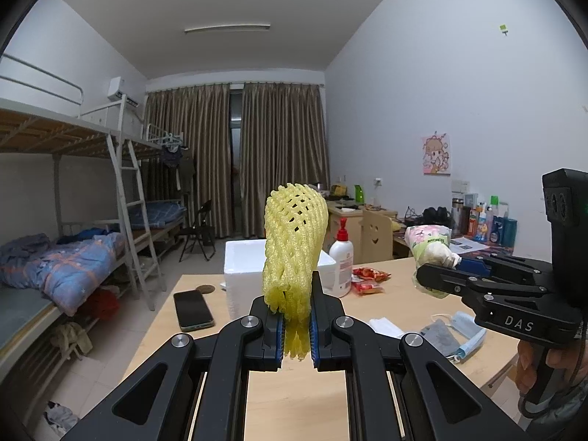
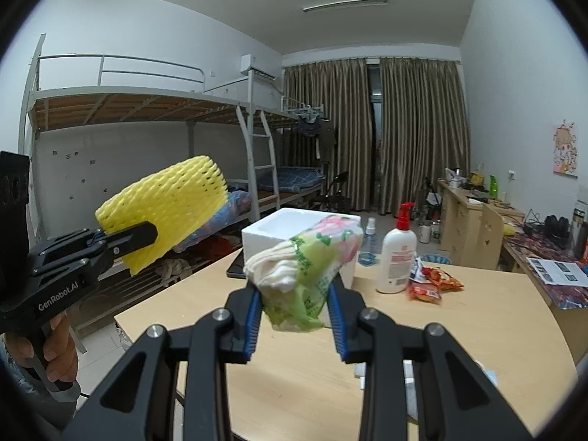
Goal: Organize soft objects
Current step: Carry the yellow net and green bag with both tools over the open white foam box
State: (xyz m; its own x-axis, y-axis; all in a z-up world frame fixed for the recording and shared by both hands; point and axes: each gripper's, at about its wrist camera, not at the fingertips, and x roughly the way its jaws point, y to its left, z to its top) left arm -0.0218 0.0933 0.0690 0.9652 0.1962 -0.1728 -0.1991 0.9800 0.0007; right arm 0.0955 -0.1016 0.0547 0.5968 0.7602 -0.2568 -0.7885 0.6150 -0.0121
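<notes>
Clamped in our left gripper (image 1: 297, 325), the yellow foam net (image 1: 294, 242) stands at twelve o'clock; our right gripper (image 2: 296, 316) pinches the tissue pack (image 2: 312, 268). Both ride above the table (image 2: 477, 316), so next we carry them to the white foam box (image 2: 279, 231), likely

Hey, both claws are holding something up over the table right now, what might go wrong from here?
1. The left claw pinches only the bottom end of the yellow foam net; it may slide out.
2. The right claw grips a crumpled tissue pack with white tissue bulging out; some may fall.
3. The lotion bottle stands beside the white foam box; lowering either item there could topple it.
</notes>
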